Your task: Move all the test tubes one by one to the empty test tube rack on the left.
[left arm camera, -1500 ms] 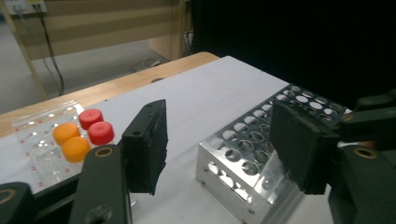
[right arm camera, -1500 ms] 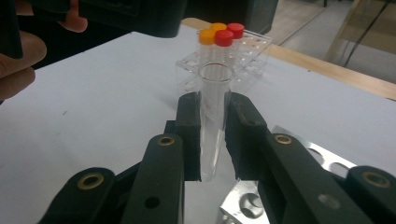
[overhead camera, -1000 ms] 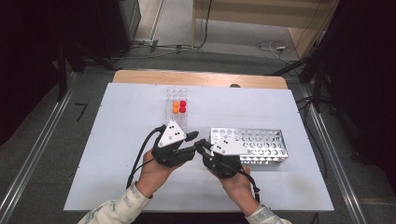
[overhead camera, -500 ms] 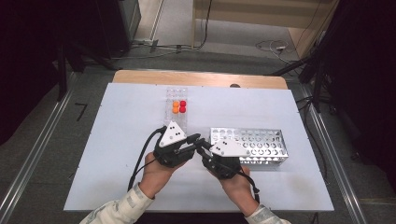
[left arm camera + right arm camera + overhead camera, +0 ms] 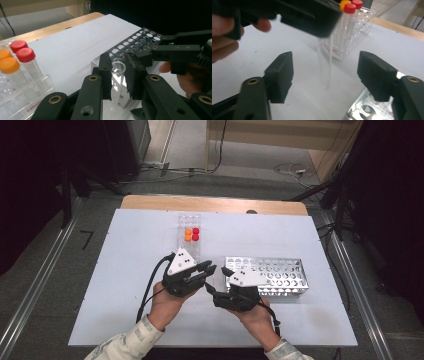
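The clear glass tube (image 5: 117,80) was clamped upright between the jaws of the left gripper (image 5: 206,268), open mouth up, just beside the near corner of the metal rack (image 5: 280,272). The right gripper (image 5: 325,75) had its jaws just sprung wide apart, the tube hanging between them untouched by either pad. A handover was judged complete: the tube had been passed to the left side. Beyond the metal rack, on the bench (image 5: 130,270), the clear plastic rack (image 5: 190,232) with its red and orange capped tubes (image 5: 192,234) was left standing. Next, the tube's rounded tip would need to be lined up over an empty hole of the metal rack and lowered straight, with the grip eased only once it was seated.
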A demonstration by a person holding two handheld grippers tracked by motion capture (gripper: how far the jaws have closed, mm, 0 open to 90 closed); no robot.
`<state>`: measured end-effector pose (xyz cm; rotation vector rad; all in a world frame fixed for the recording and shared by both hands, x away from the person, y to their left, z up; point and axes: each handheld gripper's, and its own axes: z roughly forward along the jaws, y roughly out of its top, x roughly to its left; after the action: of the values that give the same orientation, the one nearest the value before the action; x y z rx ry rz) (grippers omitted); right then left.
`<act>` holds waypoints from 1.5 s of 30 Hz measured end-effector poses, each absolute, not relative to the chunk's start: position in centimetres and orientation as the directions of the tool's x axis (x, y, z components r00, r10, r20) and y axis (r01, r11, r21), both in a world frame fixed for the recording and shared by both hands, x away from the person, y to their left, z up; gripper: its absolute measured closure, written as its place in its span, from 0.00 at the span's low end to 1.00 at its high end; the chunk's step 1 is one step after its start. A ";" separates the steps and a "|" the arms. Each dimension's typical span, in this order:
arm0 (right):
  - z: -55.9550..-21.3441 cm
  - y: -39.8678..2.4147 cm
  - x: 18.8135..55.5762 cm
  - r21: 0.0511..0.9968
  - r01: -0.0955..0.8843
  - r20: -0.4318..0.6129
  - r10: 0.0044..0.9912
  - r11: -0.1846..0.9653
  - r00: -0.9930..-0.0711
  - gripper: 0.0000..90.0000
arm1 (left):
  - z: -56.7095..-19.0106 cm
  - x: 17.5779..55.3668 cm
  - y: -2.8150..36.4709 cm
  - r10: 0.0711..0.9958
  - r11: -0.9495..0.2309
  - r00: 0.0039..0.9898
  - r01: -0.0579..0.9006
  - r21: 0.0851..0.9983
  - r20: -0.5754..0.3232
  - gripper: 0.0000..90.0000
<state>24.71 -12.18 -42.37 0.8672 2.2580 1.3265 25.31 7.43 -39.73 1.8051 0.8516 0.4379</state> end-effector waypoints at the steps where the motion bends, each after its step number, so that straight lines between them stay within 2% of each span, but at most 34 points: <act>1: -42.4 -12.4 24.8 0.874 0.323 -0.010 0.678 0.362 -0.735 0.29 | -39.7 25.4 7.6 0.729 -0.199 0.677 0.348 0.916 -0.099 0.85; 24: -42.1 -20.2 24.3 0.876 0.387 0.025 0.773 0.288 -0.634 0.27 | -38.2 29.7 14.2 0.874 -0.096 0.477 0.363 0.927 -0.096 0.85; 34: -42.1 -21.6 24.5 0.879 0.398 0.037 0.797 0.261 -0.604 0.27 | -38.2 32.3 14.6 0.912 -0.083 0.405 0.353 0.932 -0.072 0.85; 45: -42.2 -21.6 24.5 0.876 0.404 0.038 0.798 0.262 -0.601 0.27 | -39.4 33.7 14.2 0.924 -0.102 0.380 0.365 0.925 -0.049 0.85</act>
<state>24.51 -21.61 -42.15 1.0900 2.1253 1.2866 33.70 14.16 -39.40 1.6663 1.1558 0.7184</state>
